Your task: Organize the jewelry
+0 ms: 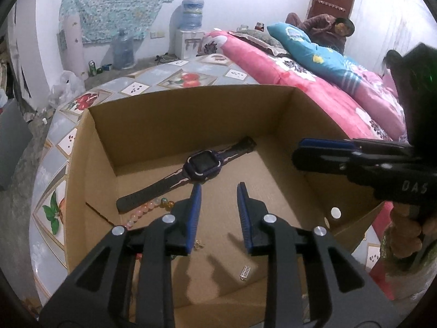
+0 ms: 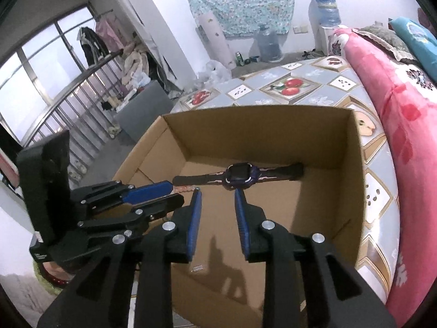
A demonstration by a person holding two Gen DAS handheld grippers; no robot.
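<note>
Both claws are hanging over the open brown cardboard box (image 1: 191, 114), nothing in either one. The left gripper (image 1: 219, 188) has its blue pads apart, released, and so does the right gripper (image 2: 218, 191). The purple-faced smartwatch with a dark strap (image 1: 203, 164) lies flat mid-frame on the box floor. A pale pink bead bracelet (image 1: 148, 210) sits lower left of it, touching the strap end, and a small silver ridged charm (image 1: 245, 272) lies near the bottom.

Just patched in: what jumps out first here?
A big open cardboard box fills both views, with a dark smartwatch lying flat near its far wall and a pastel bead bracelet beside the strap. Both tools, left tool and right tool, hang open and empty over the box.
</note>
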